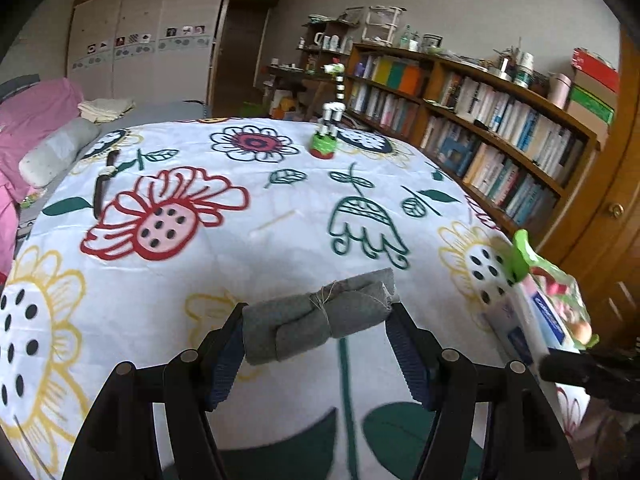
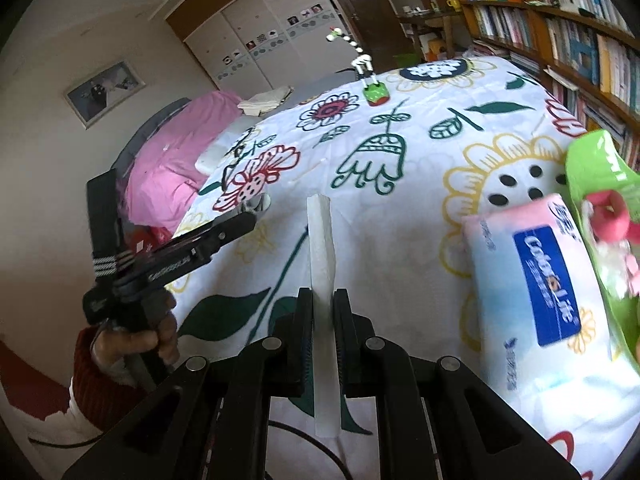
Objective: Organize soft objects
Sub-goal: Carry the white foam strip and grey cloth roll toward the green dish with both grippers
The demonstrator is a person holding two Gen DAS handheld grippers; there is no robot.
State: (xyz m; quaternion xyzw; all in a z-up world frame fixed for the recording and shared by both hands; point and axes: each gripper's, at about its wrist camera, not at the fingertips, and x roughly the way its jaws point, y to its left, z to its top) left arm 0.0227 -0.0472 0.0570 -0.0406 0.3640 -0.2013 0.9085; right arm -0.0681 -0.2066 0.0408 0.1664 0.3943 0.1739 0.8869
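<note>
My left gripper (image 1: 316, 320) is shut on a grey rolled cloth (image 1: 320, 322) tied with string, held above the flowered bedspread (image 1: 240, 240). In the right wrist view the left gripper (image 2: 248, 210) shows at the left in a hand, with a bit of the grey cloth at its tip. My right gripper (image 2: 323, 300) is shut on a thin white folded strip (image 2: 321, 272) that stands on edge between its pads. A pink and blue tissue pack (image 2: 540, 292) and a green plastic bag (image 2: 600, 184) lie at the right; both also show in the left wrist view (image 1: 528, 320).
A green-based striped giraffe toy (image 1: 330, 120) stands at the bed's far side. A dark knife-like object (image 1: 102, 184) lies at the far left. Pink bedding (image 2: 176, 152) and a grey bolster (image 1: 56, 152) lie at the head. Bookshelves (image 1: 500, 120) run along the right.
</note>
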